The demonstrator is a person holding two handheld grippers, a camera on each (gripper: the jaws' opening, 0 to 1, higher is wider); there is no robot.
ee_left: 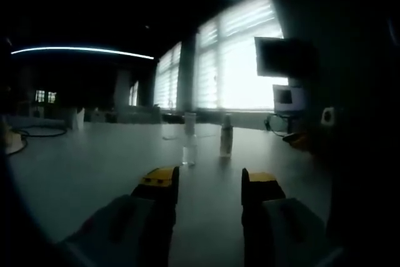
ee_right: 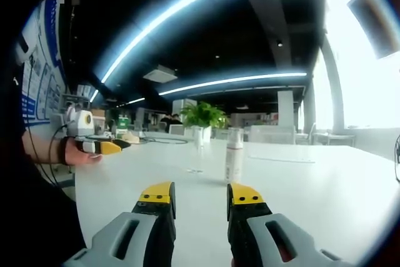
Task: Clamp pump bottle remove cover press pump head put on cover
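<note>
A slim white pump bottle stands upright out on the pale table. Just beside it is a tall clear piece, also upright, which looks like the transparent cover. Both sit well ahead of either gripper, untouched. My left gripper is open, its yellow-tipped jaws spread with nothing between them. It also shows at the left of the right gripper view as the left gripper, held by a hand. My right gripper is open and empty, aimed at the bottle.
A potted plant stands behind the bottle at the far table edge. A dark monitor hangs by the bright windows. A cable lies at the table's left. A person's hand is at the left.
</note>
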